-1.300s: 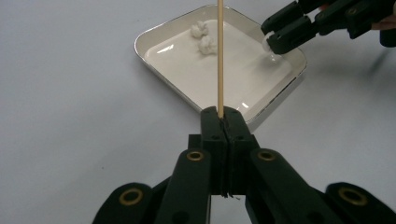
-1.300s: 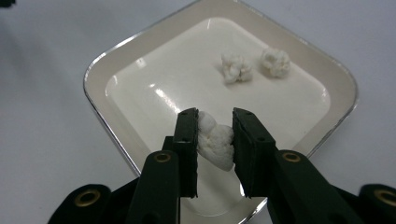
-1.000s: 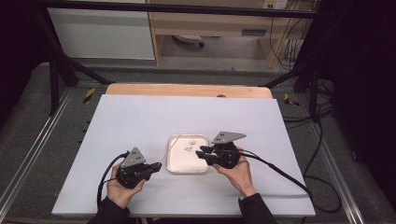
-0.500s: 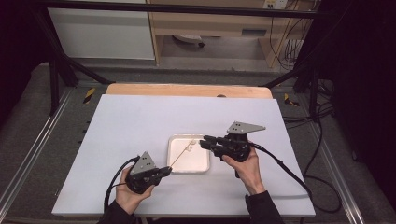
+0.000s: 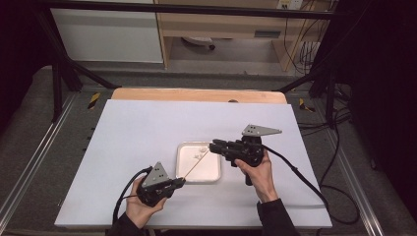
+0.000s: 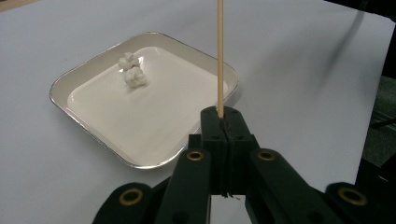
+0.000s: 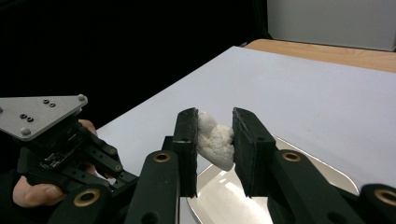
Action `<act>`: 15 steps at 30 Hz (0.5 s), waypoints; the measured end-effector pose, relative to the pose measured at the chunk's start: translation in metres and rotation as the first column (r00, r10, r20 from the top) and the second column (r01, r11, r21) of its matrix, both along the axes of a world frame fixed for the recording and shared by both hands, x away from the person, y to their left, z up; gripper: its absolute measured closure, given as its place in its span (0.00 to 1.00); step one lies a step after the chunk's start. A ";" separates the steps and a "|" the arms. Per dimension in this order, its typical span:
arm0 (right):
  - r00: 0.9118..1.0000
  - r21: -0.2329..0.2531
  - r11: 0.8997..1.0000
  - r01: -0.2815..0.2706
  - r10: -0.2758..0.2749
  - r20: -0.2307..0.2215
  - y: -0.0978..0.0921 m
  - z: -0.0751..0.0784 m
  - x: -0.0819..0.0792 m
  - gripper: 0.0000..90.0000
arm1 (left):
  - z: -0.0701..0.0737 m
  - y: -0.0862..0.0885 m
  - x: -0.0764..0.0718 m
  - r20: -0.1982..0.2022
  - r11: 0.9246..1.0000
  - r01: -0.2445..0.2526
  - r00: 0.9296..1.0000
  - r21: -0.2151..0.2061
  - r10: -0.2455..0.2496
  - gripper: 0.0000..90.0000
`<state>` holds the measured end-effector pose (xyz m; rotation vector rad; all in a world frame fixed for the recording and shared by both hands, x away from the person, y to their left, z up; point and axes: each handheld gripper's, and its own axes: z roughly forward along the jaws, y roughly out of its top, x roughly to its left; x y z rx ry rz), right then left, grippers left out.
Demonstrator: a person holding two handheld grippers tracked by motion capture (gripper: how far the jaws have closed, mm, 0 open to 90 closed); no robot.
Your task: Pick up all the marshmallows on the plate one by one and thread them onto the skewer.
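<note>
Right gripper (image 7: 214, 140) clamps white lump (image 7: 215, 142), left gripper (image 6: 226, 119) clamps skewer (image 6: 220, 56); no writing legible.

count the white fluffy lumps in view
3: two white fluffy lumps touching on the square white tray, one clamped in the right gripper.

Lab: black frame rig (image 5: 59, 83), cables (image 5: 339, 142), white worktable (image 5: 147, 128).
</note>
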<state>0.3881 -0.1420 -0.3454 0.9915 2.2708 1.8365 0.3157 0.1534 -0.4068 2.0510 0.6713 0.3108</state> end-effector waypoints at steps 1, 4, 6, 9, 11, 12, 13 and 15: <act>1.000 0.002 1.000 -0.005 0.005 -0.003 0.001 -0.001 0.000 0.80 | 0.000 0.000 0.000 0.002 1.000 -0.001 1.000 0.002 0.001 0.99; 1.000 0.007 1.000 -0.015 0.015 -0.015 0.003 -0.003 0.001 0.80 | 0.000 0.000 -0.001 0.010 1.000 -0.001 1.000 0.000 0.001 0.99; 0.999 0.006 1.000 -0.022 0.022 -0.025 0.004 -0.005 0.001 0.80 | 0.000 0.000 -0.001 0.012 1.000 -0.001 1.000 -0.004 0.001 0.99; 0.999 0.008 0.999 -0.036 0.036 -0.034 0.006 -0.007 0.001 0.82 | -0.001 0.000 -0.001 0.013 1.000 -0.003 1.000 -0.001 0.003 0.99; 0.998 0.014 0.999 -0.044 0.044 -0.041 0.007 -0.008 0.001 0.83 | -0.001 0.000 -0.001 0.015 1.000 -0.002 1.000 -0.001 0.002 0.99; 0.998 0.019 0.999 -0.048 0.049 -0.044 0.007 -0.008 0.001 0.83 | -0.002 0.000 -0.001 0.017 1.000 -0.002 1.000 -0.001 0.002 0.99; 0.998 0.023 0.998 -0.051 0.052 -0.047 0.008 -0.008 0.001 0.84 | -0.002 0.000 -0.001 0.021 1.000 -0.004 1.000 -0.001 0.004 0.99; 0.997 0.029 0.998 -0.057 0.059 -0.049 0.008 -0.008 0.000 0.85 | -0.002 -0.001 -0.002 0.022 1.000 -0.004 1.000 0.000 0.004 0.99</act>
